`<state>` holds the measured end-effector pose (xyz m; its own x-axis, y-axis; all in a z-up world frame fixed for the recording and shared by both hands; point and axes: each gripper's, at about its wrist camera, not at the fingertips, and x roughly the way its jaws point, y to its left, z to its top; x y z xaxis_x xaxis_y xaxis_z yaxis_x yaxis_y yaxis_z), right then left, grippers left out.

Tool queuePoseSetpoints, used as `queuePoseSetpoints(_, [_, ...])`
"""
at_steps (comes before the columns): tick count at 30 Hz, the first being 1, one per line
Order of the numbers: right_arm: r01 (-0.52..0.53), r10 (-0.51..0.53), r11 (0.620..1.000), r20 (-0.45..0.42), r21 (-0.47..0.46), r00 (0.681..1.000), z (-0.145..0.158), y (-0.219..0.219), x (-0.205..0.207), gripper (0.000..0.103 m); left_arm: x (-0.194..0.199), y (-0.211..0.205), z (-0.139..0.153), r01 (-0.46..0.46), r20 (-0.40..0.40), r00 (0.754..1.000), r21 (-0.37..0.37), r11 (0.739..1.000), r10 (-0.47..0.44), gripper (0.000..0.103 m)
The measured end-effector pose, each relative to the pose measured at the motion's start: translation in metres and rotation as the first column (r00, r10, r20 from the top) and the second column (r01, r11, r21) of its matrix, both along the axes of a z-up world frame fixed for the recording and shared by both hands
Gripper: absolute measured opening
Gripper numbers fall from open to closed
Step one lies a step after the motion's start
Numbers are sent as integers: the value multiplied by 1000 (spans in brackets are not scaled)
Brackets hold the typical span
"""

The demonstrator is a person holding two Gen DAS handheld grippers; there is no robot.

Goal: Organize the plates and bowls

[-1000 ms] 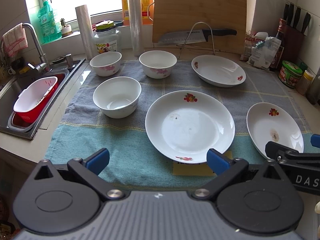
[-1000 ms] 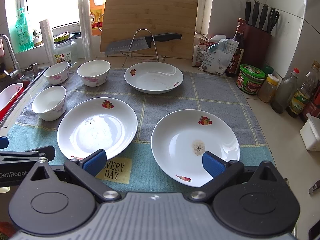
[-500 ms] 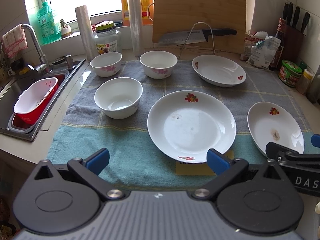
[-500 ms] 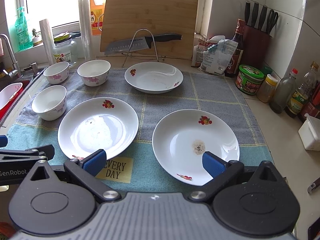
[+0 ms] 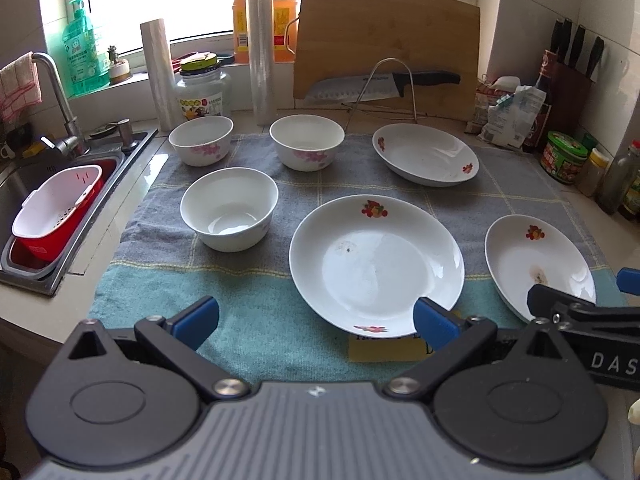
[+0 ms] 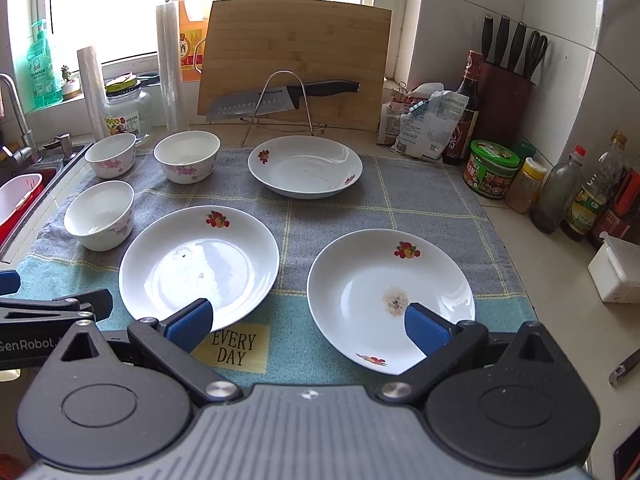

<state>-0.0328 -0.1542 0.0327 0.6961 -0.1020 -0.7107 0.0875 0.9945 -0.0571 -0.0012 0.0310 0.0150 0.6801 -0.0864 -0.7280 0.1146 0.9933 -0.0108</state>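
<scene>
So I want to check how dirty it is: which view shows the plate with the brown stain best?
The right wrist view: the stained plate lies whole and near, brown spot clear. In the left wrist view that plate sits at the right edge, partly hidden by the right gripper.

My fingers [image 6: 188, 326] stand spread wide at the bottom of the frame, holding nothing. Beyond them three plates [image 6: 200, 264] and three bowls [image 6: 100, 216] sit on a towel [image 6: 420, 204].
</scene>
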Motion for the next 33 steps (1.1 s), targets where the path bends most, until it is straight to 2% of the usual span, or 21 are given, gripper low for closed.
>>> queuePoseSetpoints(11, [2,-1,1000,66,-9,998,8,12,-8,103,6,12,0,111,37,993,-42,993,-109,102])
queuePoseSetpoints(20, [41,-40,999,82,-13,996,5,2,-12,103,3,4,-12,213,114,971,-31,976,-209,102])
queuePoseSetpoints(26, [79,-79,997,70,-1,994,-3,-16,-9,103,5,-4,-20,280,123,956,-123,952,-266,102])
queuePoseSetpoints(33, [102,-101,995,92,-13,991,-6,-55,-5,103,7,-28,-26,334,119,941,-171,927,-317,102])
